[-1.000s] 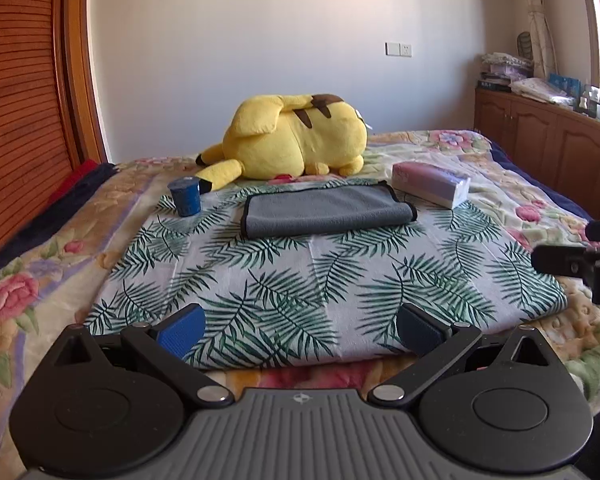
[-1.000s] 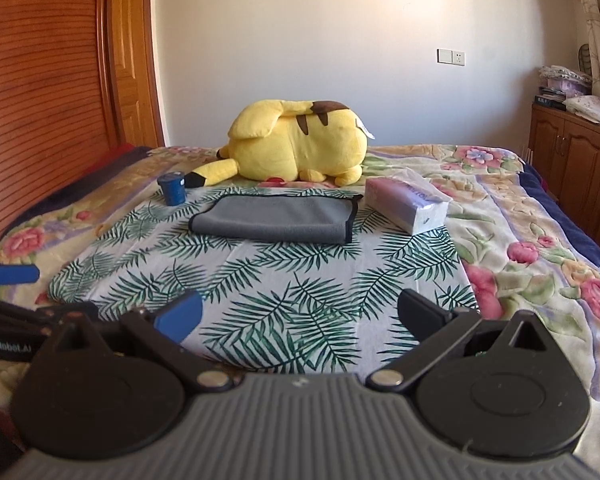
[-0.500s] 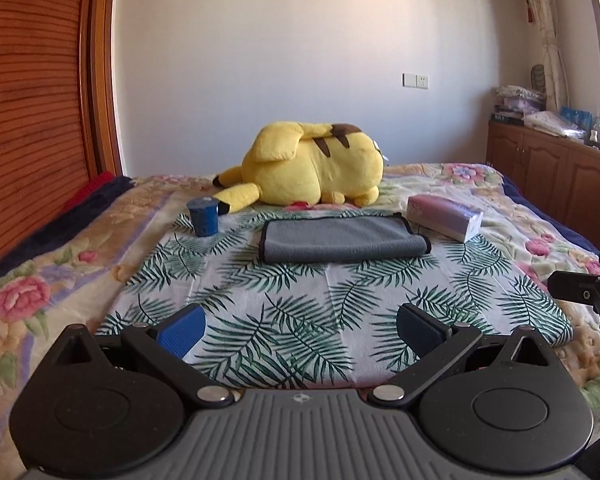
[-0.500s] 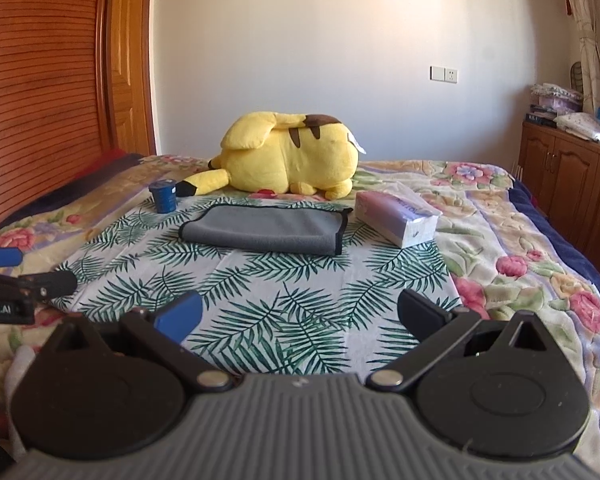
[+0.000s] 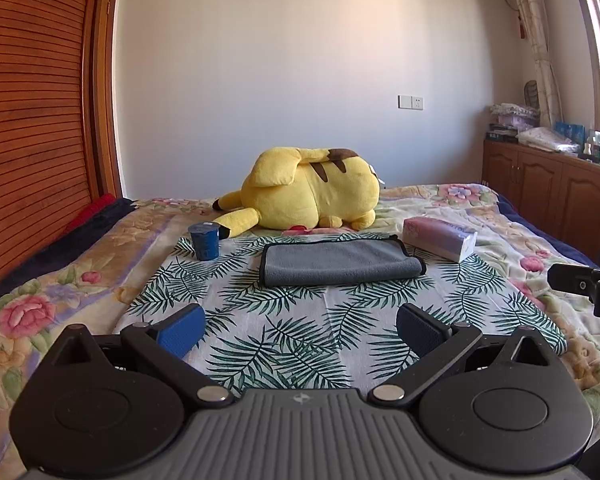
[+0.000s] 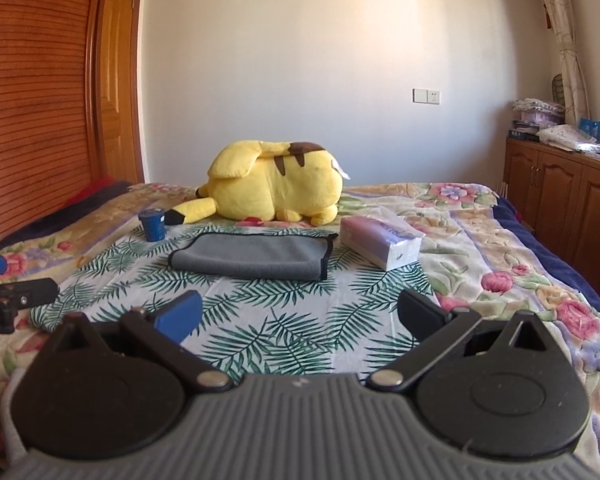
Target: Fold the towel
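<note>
Grey towel (image 5: 340,263) folded on the palm-print sheet (image 5: 300,320).
Both grippers, left (image 5: 300,326) and right (image 6: 298,314), gape wide, empty, well short of it; "AI" lettering shows on the left one.

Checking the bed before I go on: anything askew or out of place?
Nothing stands out. The grey folded towel lies flat on the palm-leaf cloth, the blue cup stands upright, and the tissue pack looks intact.

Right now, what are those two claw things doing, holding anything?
Left gripper: open, holding nothing, well short of the grey towel.
Right gripper: open, holding nothing.
</note>
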